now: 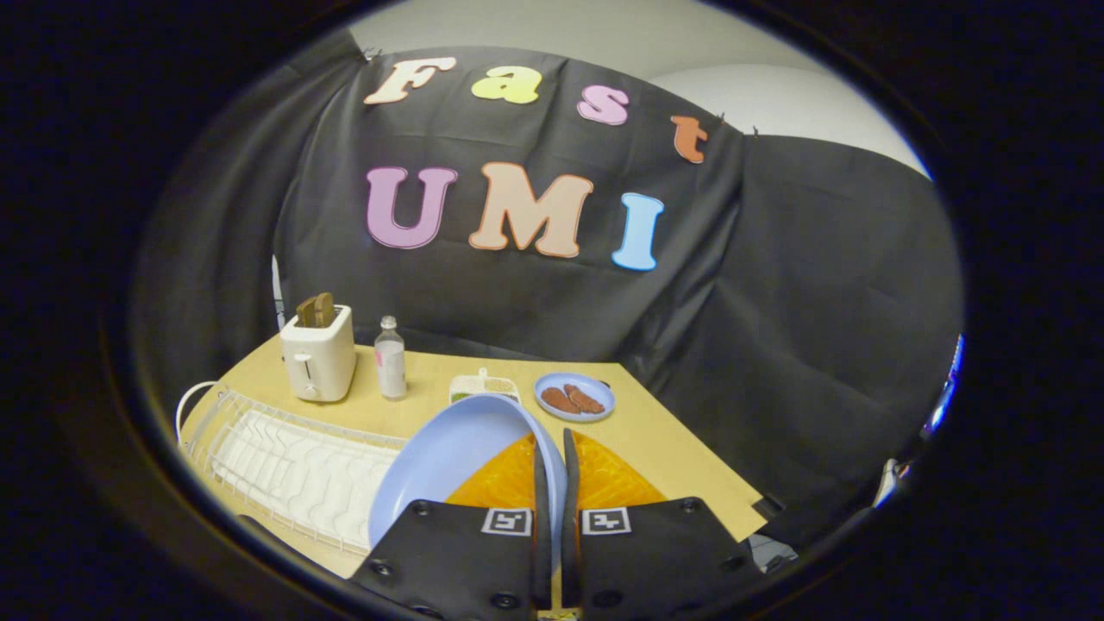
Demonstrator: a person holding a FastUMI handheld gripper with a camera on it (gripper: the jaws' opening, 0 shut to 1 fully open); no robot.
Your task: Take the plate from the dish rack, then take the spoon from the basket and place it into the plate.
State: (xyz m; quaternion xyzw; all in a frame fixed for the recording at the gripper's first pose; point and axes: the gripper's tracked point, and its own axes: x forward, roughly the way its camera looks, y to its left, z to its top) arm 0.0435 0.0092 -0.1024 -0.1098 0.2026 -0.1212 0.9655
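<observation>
The hand-held gripper (552, 448) pinches the rim of a pale blue plate (448, 457) between its two fingers, holding it tilted above the tabletop (673, 440). The white dish rack (285, 466) sits just beside it, and an orange basket (604, 474) lies under the fingers.

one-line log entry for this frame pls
phase: plate lifted | tool: shut on plate rim, held on edge | rack: beside plate | below: orange basket | spoon: not picked yet
</observation>
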